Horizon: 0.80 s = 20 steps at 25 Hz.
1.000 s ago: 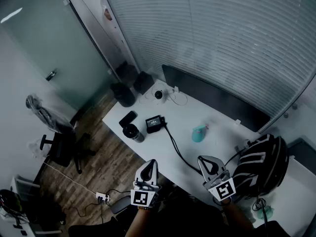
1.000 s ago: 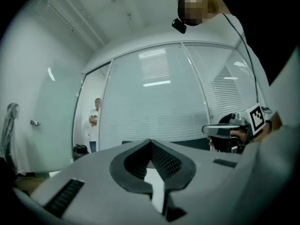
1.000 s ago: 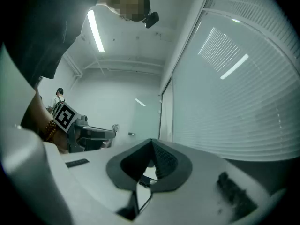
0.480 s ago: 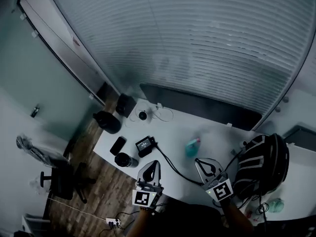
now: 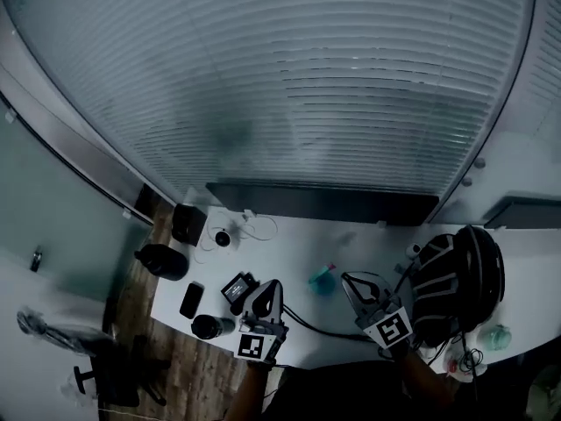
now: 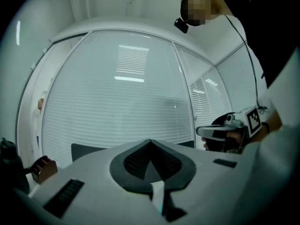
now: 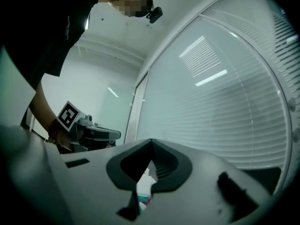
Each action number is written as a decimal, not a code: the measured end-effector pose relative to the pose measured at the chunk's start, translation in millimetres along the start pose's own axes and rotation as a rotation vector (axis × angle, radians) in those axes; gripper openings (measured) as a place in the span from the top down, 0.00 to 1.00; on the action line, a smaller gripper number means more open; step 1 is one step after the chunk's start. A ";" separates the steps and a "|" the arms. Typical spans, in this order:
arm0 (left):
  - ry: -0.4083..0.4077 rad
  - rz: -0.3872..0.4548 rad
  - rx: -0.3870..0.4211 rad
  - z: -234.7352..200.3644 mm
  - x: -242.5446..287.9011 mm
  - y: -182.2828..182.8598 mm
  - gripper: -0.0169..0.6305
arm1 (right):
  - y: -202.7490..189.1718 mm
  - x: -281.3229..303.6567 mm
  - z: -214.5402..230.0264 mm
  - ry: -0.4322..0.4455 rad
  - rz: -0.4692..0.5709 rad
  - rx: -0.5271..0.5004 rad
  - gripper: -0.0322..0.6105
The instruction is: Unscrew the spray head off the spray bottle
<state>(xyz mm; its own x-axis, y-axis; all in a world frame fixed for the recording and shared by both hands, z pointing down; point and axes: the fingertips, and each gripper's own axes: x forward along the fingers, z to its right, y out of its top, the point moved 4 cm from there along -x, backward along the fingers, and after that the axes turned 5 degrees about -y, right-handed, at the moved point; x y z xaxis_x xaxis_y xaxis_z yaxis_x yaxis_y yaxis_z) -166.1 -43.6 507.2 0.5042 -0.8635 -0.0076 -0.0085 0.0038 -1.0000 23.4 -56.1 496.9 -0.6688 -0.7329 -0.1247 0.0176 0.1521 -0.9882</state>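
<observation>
Fronting closed blinds [image 5: 307, 86], a white desk [image 5: 280, 251] (spray bottle [image 5: 322, 279] aboard) borders wood flooring [image 5: 171, 367].

My head camera is looking steeply down from high above the white desk [image 5: 289, 248] and facing the blinds [image 5: 289, 86]. My left gripper [image 5: 270, 286] and right gripper [image 5: 348, 278] are sitting close at its bottom edge. The camera riding on my left gripper is peering along its closed jaws, tilting up at those same blinds and catching the right gripper at its right side. The right gripper's camera is doing likewise, catching the left gripper at its left.
</observation>
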 end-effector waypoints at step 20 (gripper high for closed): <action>-0.057 -0.037 -0.014 3.8 11.0 -20.5 0.98 | -16.2 -22.0 15.6 -0.061 -0.024 -0.032 0.95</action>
<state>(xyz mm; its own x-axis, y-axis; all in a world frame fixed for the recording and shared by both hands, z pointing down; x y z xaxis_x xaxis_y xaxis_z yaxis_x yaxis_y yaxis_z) -157.2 -51.3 527.6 0.5531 -0.8326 0.0286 -0.0007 -0.0348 -0.9994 49.4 -52.7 514.2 -0.6219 -0.7758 -0.1070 -0.0225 0.1543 -0.9878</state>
